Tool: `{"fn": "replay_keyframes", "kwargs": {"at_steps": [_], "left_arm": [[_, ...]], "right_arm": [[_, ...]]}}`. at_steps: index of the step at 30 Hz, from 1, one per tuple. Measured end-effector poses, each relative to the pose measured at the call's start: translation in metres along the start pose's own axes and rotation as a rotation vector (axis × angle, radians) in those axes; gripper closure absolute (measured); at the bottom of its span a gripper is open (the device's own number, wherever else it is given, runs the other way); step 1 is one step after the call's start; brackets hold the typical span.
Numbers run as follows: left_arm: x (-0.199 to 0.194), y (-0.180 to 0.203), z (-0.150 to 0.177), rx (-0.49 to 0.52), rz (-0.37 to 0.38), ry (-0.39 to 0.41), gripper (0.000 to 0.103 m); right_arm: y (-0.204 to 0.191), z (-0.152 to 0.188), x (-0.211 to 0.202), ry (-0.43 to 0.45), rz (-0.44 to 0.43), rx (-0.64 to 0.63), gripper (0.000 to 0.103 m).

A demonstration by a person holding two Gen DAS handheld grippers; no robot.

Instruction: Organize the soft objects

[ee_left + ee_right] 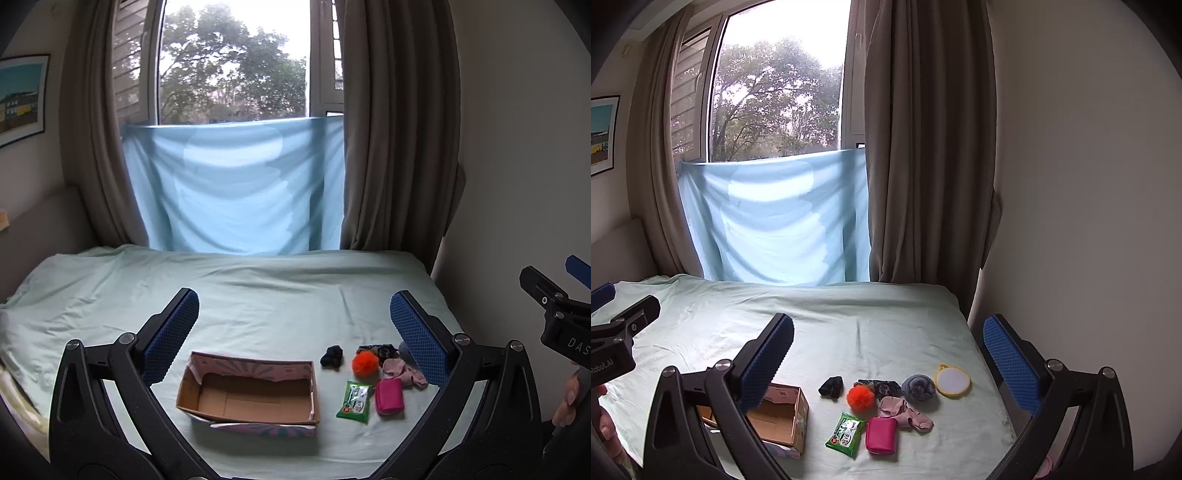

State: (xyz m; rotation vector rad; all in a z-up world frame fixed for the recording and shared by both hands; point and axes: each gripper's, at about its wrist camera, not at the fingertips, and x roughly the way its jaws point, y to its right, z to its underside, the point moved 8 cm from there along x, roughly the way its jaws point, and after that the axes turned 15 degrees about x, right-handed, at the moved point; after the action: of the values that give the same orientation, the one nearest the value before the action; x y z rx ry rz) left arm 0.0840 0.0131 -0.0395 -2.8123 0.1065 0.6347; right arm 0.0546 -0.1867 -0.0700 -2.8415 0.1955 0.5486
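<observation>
- A window (pixel 779 96) is set in the far wall, with daylight and trees outside.
- Brown curtains (pixel 923 147) hang on both sides of it.
- A pale blue cloth (pixel 775 221) covers its lower part.
- A bed (pixel 849 325) in a light green sheet lies below it.
- A framed picture (pixel 22 96) hangs on the wall left of it.

A pale green bed sheet (pixel 258 295) is lying lightly wrinkled across the bed, reaching to the far wall. At the far side, a light blue cloth (pixel 236 188) is hanging over the lower part of the window (pixel 232 62), with brown curtains (pixel 391 147) hanging on either side and leafy trees (pixel 775 99) showing through the glass. A framed picture (pixel 22 98) is hanging on the left wall, and a plain white wall (pixel 1089 184) is standing bare at the right.
</observation>
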Motion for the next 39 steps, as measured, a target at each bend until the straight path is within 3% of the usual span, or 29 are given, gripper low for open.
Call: {"fn": "replay_keyframes", "kwargs": {"at_steps": [39], "left_arm": [[-0.0043, 0.0038, 0.0003, 0.004, 0.005, 0.001, 0.000]], "right_arm": [[0.0002, -0.0001, -0.0010, 0.011, -0.020, 0.014, 0.000]]}}
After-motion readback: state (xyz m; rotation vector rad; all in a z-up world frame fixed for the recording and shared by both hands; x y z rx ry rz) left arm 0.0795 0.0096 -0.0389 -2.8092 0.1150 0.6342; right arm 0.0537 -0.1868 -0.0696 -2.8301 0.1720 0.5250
